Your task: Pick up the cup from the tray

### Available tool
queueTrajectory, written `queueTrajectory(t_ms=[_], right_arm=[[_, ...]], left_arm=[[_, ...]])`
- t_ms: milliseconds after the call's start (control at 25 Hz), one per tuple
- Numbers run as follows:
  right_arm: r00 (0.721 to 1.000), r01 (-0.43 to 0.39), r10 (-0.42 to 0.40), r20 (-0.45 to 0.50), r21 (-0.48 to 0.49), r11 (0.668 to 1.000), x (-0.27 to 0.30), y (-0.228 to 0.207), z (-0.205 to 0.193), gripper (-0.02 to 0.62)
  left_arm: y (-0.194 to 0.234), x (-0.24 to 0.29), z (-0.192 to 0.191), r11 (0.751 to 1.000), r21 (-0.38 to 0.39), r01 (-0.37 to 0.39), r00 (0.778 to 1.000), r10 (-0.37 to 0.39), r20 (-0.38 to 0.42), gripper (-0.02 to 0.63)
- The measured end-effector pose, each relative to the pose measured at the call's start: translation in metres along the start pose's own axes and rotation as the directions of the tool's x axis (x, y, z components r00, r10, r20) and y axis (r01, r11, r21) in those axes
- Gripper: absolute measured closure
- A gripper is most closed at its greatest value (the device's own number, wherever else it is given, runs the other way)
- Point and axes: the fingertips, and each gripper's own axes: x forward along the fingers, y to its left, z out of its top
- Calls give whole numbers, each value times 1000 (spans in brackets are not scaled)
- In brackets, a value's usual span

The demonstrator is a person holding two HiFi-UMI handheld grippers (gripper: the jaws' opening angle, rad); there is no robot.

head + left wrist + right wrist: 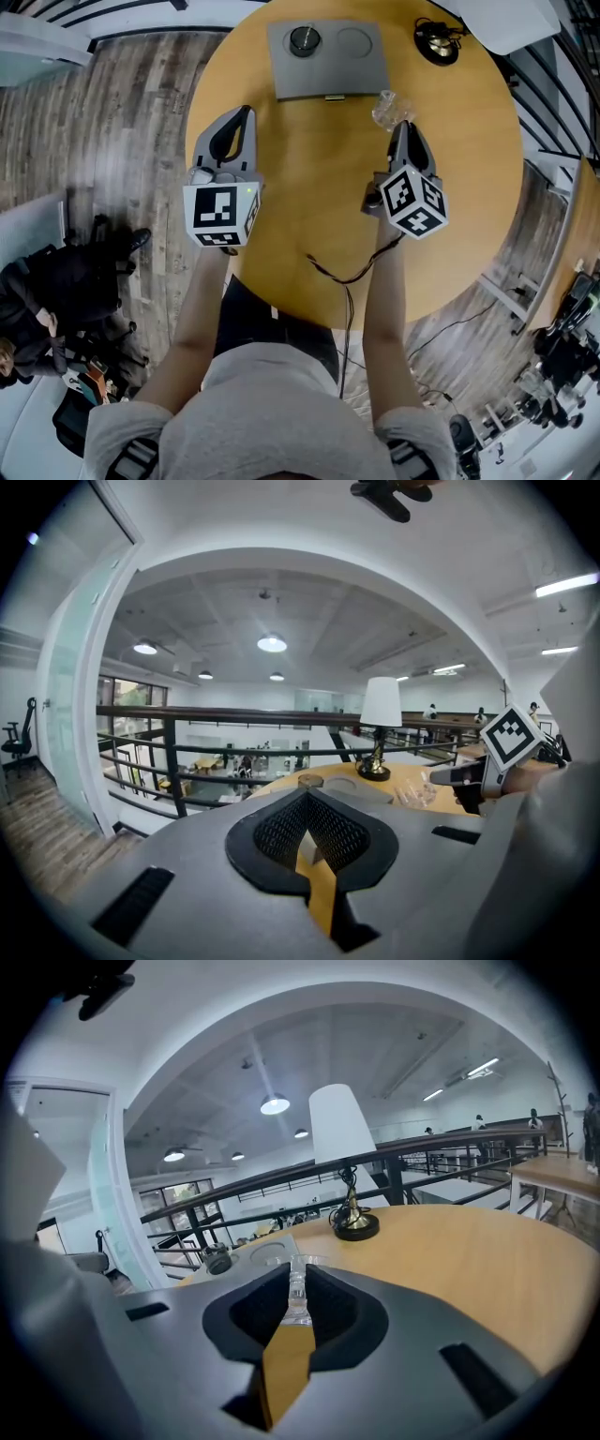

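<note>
From the head view, my left tongs [246, 112] hang over the near left part of the round wooden table [309, 187]. Their jaws are drawn together at the tips and have nothing in them. My right tongs [401, 126] point toward the far side, and the clear plastic cup [387, 108] sits at their tips. The cup is off the flat grey tray [328, 80], just beside its near right corner and over bare wood. I cannot tell whether it touches the table. On the tray, a small dark round object [304, 40] sits at the left, with a round recess [354, 40] beside it. A black lamp base [437, 43] stands to the right of the tray, apart from it. A thin dark cable [347, 274] lies by the near edge.

In the left gripper view, my black pads [342, 836] meet at the tips, and only a sliver of tabletop shows lower down between them. Past them are the tray [361, 787] and a lamp with a white shade [381, 703]. To the right, the cup [417, 792] sits at the nose of my other tongs.

In the right gripper view, the jaws are almost closed and pinch the cup's thin clear wall [298, 1296] between the pads. The cup's rim shows just above the pads. The tray [272, 1249] lies behind and to the left, and the lamp stands farther right.
</note>
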Motion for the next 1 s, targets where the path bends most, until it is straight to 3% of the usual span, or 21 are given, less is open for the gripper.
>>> queueTrajectory(t_ms=[440,840,1000], right_arm=[[998,31,-31,-50,3,1000,-6,-23,-41,548],[999,41,-44,-23,-132,990,-25,-16,-65,546],[996,59,-67,-61,-123,991,-34,-15,-86,546]], left_arm=[[-25,-5,5,999,28,32,999,-32,7,600],[-33,-13,-1,999,26,25,1000,-25,-2,600],[-34,-19,-3,999,23,24,1000,-24,-4,600]])
